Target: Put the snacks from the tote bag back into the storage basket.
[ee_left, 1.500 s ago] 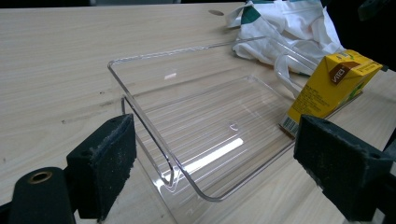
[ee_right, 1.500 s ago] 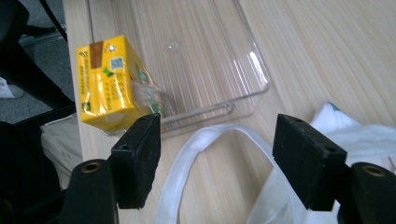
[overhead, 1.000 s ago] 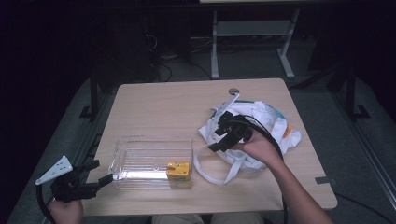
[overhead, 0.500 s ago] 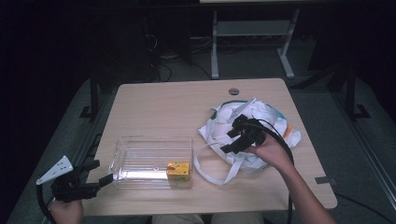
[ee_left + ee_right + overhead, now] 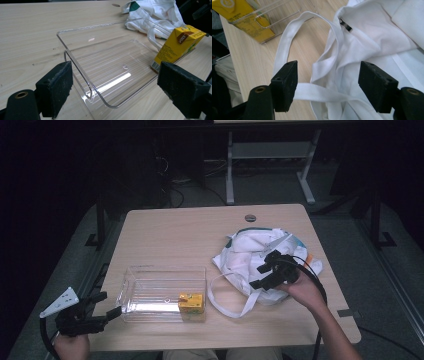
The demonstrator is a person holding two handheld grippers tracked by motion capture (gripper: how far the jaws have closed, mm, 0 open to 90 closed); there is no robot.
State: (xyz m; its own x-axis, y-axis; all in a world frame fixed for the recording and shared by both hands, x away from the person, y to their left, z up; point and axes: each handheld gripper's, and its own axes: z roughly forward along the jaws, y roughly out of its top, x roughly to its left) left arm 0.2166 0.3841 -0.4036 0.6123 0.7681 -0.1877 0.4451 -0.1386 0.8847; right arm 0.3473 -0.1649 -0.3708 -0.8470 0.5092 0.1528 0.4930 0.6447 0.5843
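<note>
- At a pale wooden table (image 5: 175,232), a seated person works two black hand-held grippers, one in each hand, over a crumpled white cloth tote bag (image 5: 255,257) and a clear plastic tray (image 5: 150,295).
- The right gripper (image 5: 261,276) hovers over the near-left edge of the bag, jaws spread wide and holding nothing; seen from its own camera (image 5: 328,86), the bag's bunched mouth and a white webbing strap (image 5: 319,93) lie between the pads, which suggests the hand is lining up to pinch the fabric or the handle.
- One long handle loop (image 5: 227,302) trails off the bag across the tabletop towards the tray, lying slack and flat.
- The left gripper (image 5: 107,305) waits at the table's near-left corner, just off the tray's left end, its jaws also wide apart and empty (image 5: 115,90); it looks placed to steady the tray, though whether a pad touches the rim is hard to tell.
- A small yellow drink carton (image 5: 191,303) stands in the tray's near-right corner, against the wall nearest the bag (image 5: 178,46).
- The bag bulges unevenly, so something may be inside, but its contents are hidden.
</note>
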